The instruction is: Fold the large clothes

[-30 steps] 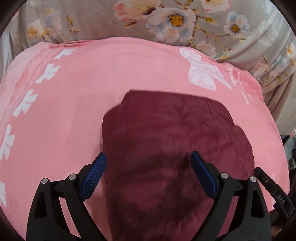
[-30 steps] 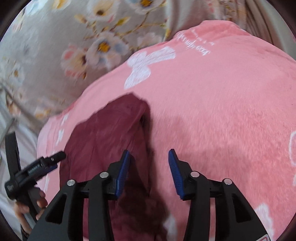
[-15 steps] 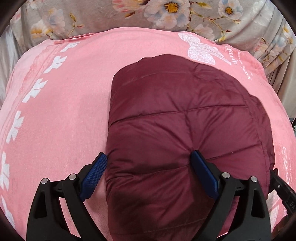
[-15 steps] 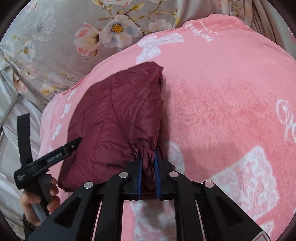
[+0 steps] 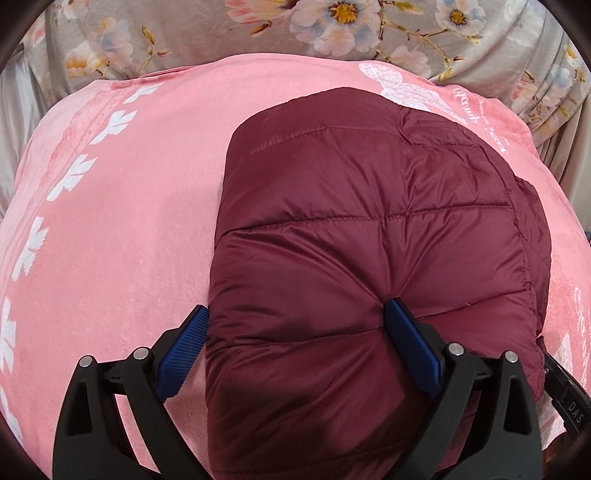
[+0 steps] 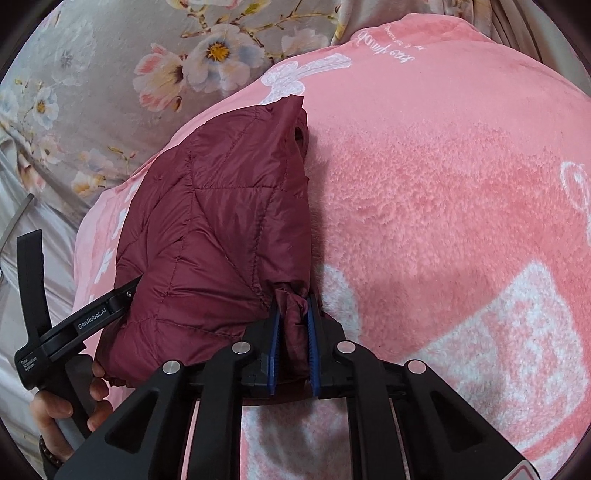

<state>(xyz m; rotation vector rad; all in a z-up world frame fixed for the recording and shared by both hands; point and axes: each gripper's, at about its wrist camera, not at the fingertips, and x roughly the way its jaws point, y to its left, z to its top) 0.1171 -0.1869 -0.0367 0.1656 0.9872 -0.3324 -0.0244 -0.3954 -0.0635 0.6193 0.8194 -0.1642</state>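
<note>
The maroon quilted jacket [image 5: 369, 258] lies as a compact bundle on the pink blanket [image 5: 122, 229], which covers a bed with floral bedding [image 5: 332, 26] beyond it. The right gripper [image 6: 292, 345] has its jaws nearly closed, pinching a bunched corner of the jacket that sits right between them; the rest of the garment spreads ahead and to the left of those jaws. The left gripper [image 5: 295, 347] has its jaws spread wide, straddling the near end of the bundle: the puffy fabric fills the gap, with the right pad [image 5: 410, 350] pressing a dent into the quilting and the left pad [image 5: 184, 347] at the jacket's edge, not clamped.

The step in hand looks like settling the last fold. To do it well, I would keep the right pinch firm but low, so the corner is not lifted and the layers do not slide apart. The left jaws should press straight down and flatten the padding, because down-filled cloth springs back. Let go of the corner only once the edges line up, and withdraw without dragging the slippery shell
</note>
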